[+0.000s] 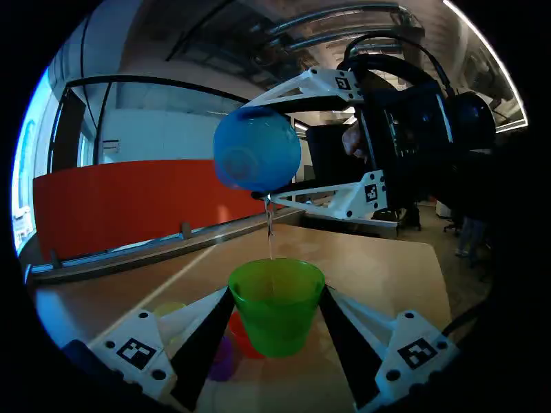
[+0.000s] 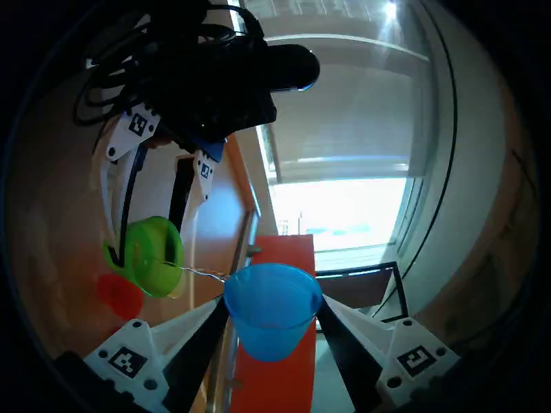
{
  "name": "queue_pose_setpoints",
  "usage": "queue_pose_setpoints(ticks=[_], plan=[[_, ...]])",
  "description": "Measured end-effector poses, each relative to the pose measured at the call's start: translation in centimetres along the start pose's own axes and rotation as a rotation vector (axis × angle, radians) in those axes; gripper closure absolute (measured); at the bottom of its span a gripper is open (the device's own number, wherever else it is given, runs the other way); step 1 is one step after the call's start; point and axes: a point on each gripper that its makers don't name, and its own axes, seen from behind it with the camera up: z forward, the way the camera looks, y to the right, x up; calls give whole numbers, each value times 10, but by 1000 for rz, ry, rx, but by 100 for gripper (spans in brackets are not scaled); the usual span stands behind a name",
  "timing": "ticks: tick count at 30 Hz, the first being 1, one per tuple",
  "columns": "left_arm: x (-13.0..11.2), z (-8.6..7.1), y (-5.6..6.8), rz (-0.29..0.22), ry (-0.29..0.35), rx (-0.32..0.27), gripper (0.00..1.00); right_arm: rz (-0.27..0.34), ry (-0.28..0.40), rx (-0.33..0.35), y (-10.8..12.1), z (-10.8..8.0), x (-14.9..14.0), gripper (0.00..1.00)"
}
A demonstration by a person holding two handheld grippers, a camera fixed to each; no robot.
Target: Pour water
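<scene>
1. You are pouring: a thin stream of water (image 1: 269,230) is running from the lip of the blue cup (image 1: 256,149) down into the green cup (image 1: 277,305) directly beneath it.
2. You are holding the blue cup tipped steeply in the air, its base facing the camera in the left gripper view. It is hanging above the green cup, and the two cups are not touching.
3. Your right gripper (image 2: 273,306) is clamping the blue cup, with one finger pressing on each side of its wall.
4. Your left gripper (image 1: 277,292) is gripping the green cup the same way, both fingers squeezing its sides. It is holding the cup upright over the wooden table (image 1: 386,268).
5. A hand (image 1: 355,141) is showing behind the body of the right gripper in the left gripper view, and black cables are looping above it.
6. Down by your left gripper's fingers, a red cup (image 1: 244,337), a purple cup (image 1: 222,359) and a yellow cup (image 1: 167,310) are sitting close together, each partly hidden.
7. Beyond the table edge an orange partition (image 1: 131,199) is running across the room, and a bright window (image 2: 337,213) is glowing in the right gripper view.
</scene>
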Motion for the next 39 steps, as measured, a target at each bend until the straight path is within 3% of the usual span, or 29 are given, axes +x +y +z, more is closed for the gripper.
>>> queue_pose_setpoints(ticks=[39], plan=[[2,-1,-2,1,3,5,15,-106,-8,-19,-3,-11,17,10]])
